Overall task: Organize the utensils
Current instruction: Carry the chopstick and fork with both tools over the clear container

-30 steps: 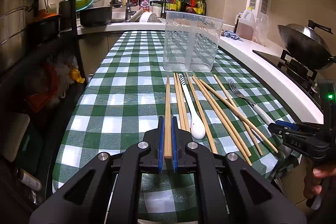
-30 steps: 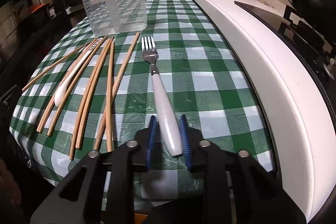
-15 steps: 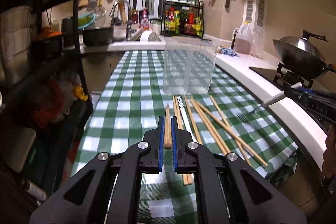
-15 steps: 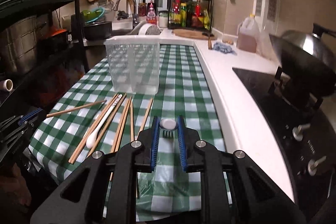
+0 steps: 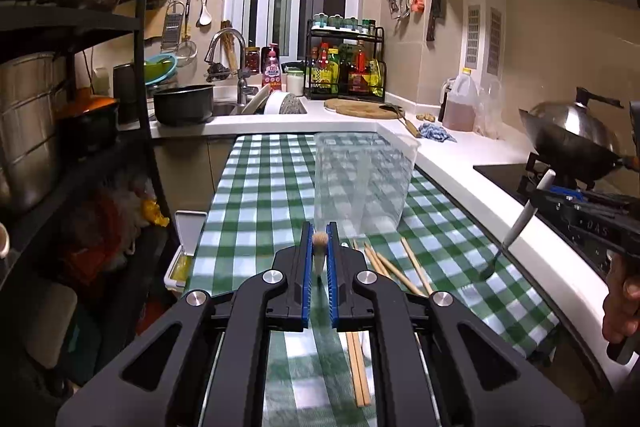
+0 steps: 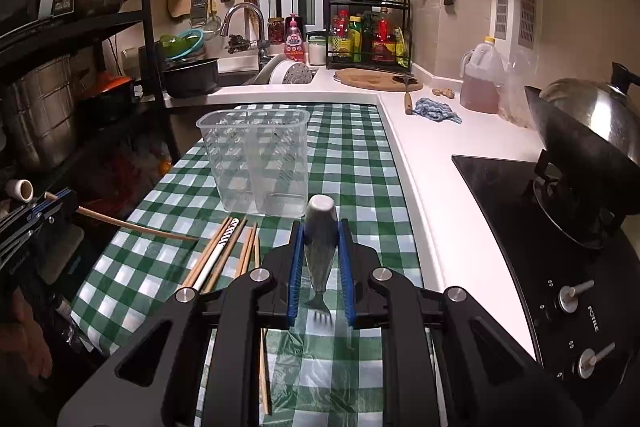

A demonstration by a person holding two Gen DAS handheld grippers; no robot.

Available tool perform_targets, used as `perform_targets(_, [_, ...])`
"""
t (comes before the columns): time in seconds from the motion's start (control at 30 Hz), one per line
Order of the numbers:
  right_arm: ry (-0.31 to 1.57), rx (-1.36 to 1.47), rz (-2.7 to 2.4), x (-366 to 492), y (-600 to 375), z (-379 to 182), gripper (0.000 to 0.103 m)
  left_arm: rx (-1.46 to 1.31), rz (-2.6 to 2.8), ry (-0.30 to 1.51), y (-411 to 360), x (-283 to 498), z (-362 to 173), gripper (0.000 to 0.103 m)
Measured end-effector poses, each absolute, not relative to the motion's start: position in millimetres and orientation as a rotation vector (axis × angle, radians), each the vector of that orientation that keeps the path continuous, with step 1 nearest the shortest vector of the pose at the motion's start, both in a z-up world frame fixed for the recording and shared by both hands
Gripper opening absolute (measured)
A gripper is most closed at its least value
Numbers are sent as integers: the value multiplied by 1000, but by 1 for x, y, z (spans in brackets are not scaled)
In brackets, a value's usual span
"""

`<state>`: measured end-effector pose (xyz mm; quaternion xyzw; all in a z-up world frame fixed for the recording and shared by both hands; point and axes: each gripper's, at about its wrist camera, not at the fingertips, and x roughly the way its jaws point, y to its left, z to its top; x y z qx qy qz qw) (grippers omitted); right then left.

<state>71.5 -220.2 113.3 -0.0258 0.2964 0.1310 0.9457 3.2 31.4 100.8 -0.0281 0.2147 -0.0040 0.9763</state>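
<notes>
Above the checked tablecloth (image 6: 352, 155), the left gripper (image 5: 319, 259) is clamping one chopstick (image 5: 319, 247), the right gripper (image 6: 320, 267) is clamping a fork (image 6: 320, 247), tines down; both are hanging short of the clear holder (image 6: 260, 163).

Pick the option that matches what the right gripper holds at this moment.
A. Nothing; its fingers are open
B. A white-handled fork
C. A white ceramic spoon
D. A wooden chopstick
B: in the right wrist view the right gripper is shut on the fork, white handle end pointing up toward the camera and tines hanging down over the checked tablecloth.
</notes>
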Motion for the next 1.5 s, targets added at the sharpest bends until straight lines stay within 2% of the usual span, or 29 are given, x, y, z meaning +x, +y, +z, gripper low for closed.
perform_targets(0.6, [617, 58, 348, 123, -216, 172, 17, -185, -134, 627, 73, 90, 167, 6])
perform_targets(0.93, [486, 101, 407, 165, -200, 254, 17, -187, -179, 509, 87, 119, 261, 6])
perform_targets(1.07, [460, 130, 424, 193, -189, 269, 17, -177, -191, 454, 79, 140, 285, 6])
perform_targets(1.17, [470, 141, 420, 216, -180, 260, 17, -173, -194, 463, 72, 162, 279, 6])
perform_targets(1.5, [603, 132, 410, 273, -159, 180, 17, -206, -231, 630, 59, 228, 190, 6])
